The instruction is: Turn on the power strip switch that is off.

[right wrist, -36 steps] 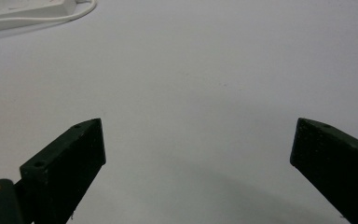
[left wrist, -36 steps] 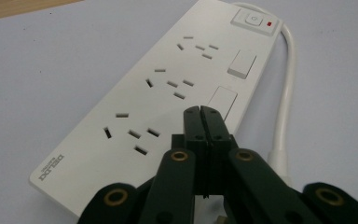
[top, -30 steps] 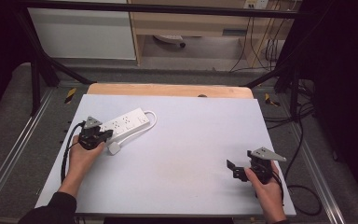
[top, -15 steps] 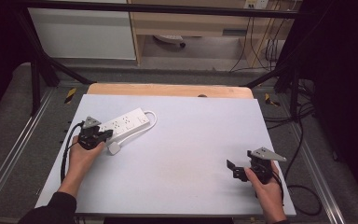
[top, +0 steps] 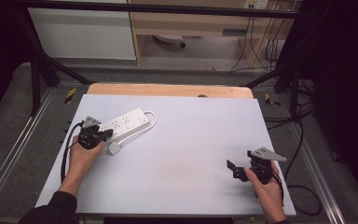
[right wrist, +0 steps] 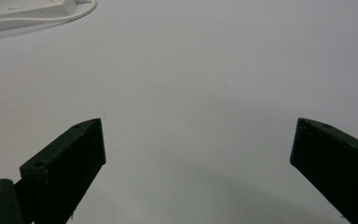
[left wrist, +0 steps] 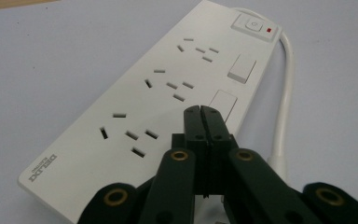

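A white power strip (top: pixel 123 123) lies on the left part of the pale table (top: pixel 186 154), slanting away from the person, with its white cord (top: pixel 150 122) looping round the far end and running back along its right side to a white plug (top: pixel 115 148) that rests on the table just beside the near end. The left tongs (left wrist: pixel 200 110) are pressed together with nothing between them, and in the left gripper view their tip hovers over or rests on the strip's top face, next to the nearest of the small rectangular buttons (left wrist: pixel 223 103) that run down one edge; whether the tip actually touches the plastic cannot be told. At the far end of the strip, the main switch (left wrist: pixel 250 24) sits beside a small red light (left wrist: pixel 270 31). The right tongs (top: pixel 240 169) stand wide apart and empty, low over bare table well away from the strip, near the person's right edge. Judged from this, the work is at an early stage: the closed tip looks lined up to press one of the buttons, no plug sits in any socket, and the right hand has yet to take part.
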A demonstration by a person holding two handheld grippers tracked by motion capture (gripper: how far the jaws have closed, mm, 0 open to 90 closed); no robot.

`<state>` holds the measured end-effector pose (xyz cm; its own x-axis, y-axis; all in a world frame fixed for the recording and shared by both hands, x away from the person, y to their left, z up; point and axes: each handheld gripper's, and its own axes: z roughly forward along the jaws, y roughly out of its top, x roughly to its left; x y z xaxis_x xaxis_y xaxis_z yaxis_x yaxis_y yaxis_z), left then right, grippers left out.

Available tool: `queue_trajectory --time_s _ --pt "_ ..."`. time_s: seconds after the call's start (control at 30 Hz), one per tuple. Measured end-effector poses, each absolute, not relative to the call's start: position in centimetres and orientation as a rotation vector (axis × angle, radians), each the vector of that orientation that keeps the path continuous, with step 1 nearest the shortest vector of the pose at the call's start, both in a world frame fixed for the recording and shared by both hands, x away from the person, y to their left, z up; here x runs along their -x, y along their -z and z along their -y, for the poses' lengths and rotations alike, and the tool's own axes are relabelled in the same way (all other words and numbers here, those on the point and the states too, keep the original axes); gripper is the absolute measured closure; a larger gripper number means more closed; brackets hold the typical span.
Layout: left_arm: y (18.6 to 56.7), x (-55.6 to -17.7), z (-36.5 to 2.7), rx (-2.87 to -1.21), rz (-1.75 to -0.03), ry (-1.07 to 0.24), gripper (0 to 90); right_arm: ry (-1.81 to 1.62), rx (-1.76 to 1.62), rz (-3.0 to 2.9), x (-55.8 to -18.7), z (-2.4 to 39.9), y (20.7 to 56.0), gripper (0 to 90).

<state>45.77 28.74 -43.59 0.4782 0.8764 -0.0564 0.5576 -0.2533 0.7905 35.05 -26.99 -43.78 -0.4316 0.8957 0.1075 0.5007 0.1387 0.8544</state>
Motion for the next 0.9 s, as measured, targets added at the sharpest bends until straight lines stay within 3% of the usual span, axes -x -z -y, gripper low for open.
queue_trajectory --time_s 0.9 --pt "43.68 -45.58 -28.30 -1.938 -1.156 -0.533 90.0 -1.230 -1.340 -1.984 -35.05 27.05 43.74 3.6"
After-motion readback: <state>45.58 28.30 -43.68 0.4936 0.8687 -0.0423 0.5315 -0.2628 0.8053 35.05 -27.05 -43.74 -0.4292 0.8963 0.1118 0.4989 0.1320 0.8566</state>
